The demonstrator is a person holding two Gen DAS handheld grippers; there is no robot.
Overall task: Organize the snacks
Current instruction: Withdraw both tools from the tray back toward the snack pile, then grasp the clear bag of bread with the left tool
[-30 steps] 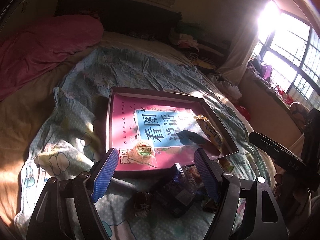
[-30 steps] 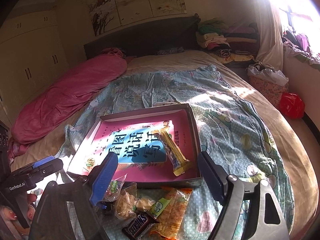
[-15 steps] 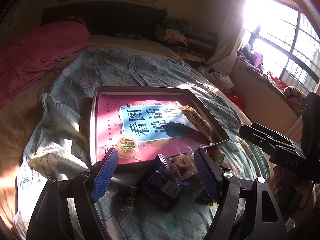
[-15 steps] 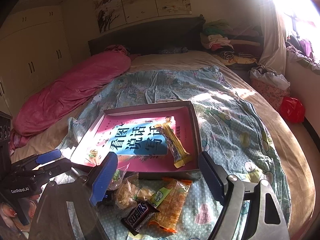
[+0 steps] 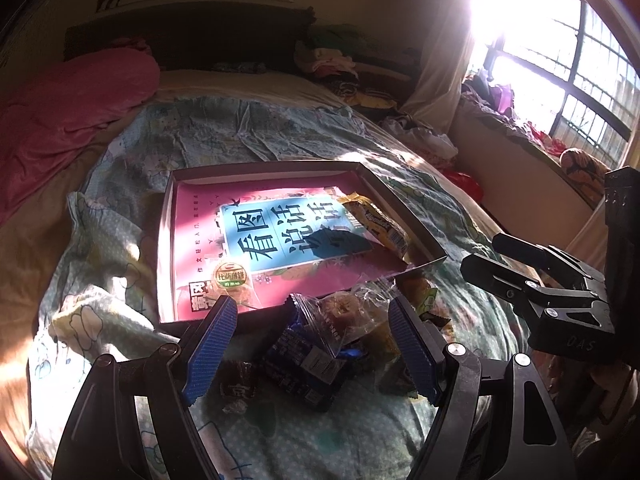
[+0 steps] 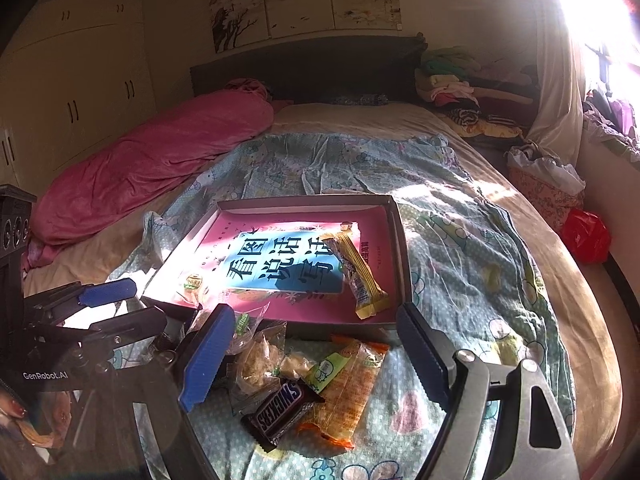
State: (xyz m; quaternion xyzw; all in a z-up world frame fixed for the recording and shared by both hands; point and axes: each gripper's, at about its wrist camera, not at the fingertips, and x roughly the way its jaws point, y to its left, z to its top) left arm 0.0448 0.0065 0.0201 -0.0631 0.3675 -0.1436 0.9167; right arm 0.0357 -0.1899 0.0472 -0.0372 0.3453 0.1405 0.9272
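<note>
A bed (image 6: 400,128) fills both views, with a pale blue printed quilt (image 6: 460,240) spread over it and a pink blanket (image 6: 152,168) bunched along the far left. Glare from the window (image 5: 552,52) washes out the far right, so the piles there are hard to make out.

On the quilt lies a shallow open box (image 6: 402,256) with a pink and blue printed bottom. Inside it a long yellow wrapped bar (image 6: 356,268) lies at the right and a small round sealed biscuit (image 5: 230,278) at the near left corner.

Just near of the box sits a loose heap of snacks: an orange packet (image 6: 348,392), a dark Snickers bar (image 6: 280,404), clear bags of pastry (image 6: 256,364) and a dark blue packet (image 5: 304,360), overlapping, their labels mostly unreadable.

The left gripper (image 5: 312,344) and right gripper (image 6: 312,356) both hover over this heap, jaws spread wide and gripping nothing.
</note>
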